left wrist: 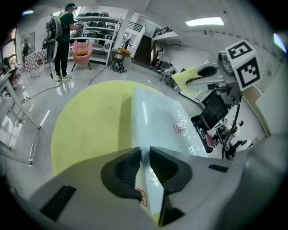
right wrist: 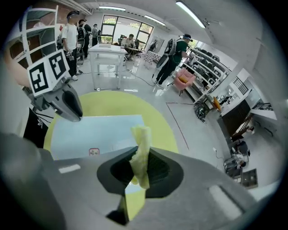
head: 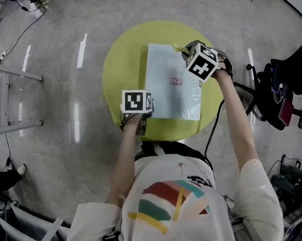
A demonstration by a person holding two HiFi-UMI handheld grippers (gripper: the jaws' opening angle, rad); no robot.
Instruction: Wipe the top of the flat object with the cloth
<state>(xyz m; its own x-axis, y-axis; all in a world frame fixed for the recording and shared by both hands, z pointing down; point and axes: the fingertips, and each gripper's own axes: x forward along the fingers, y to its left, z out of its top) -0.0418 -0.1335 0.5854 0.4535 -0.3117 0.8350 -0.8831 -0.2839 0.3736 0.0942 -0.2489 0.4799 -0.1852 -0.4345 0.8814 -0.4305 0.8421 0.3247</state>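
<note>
Jaws of the left gripper (left wrist: 144, 158) are clenched on the near-left edge of the flat object (left wrist: 164, 117), a pale blue slab that lies on the round yellow table (head: 120, 60). The slab reaches from that grip across the tabletop toward its far side. It looks thin, stiff and probably light. Its top is glossy, as if film-wrapped, so it is likely to slide under a wipe unless it is pinned. The edge is the sensible place to hold it, which leaves the top free.

Further right, the right gripper (right wrist: 140, 170) hovers at the slab's far right corner, its jaws pinched on the cloth (right wrist: 142, 150). The cloth is a small yellow piece, soft and limp, bunched between the pads with a loose end sticking up. It should drag flat under light pressure.

By count there are one flat object, one cloth, one table and two grippers.
</note>
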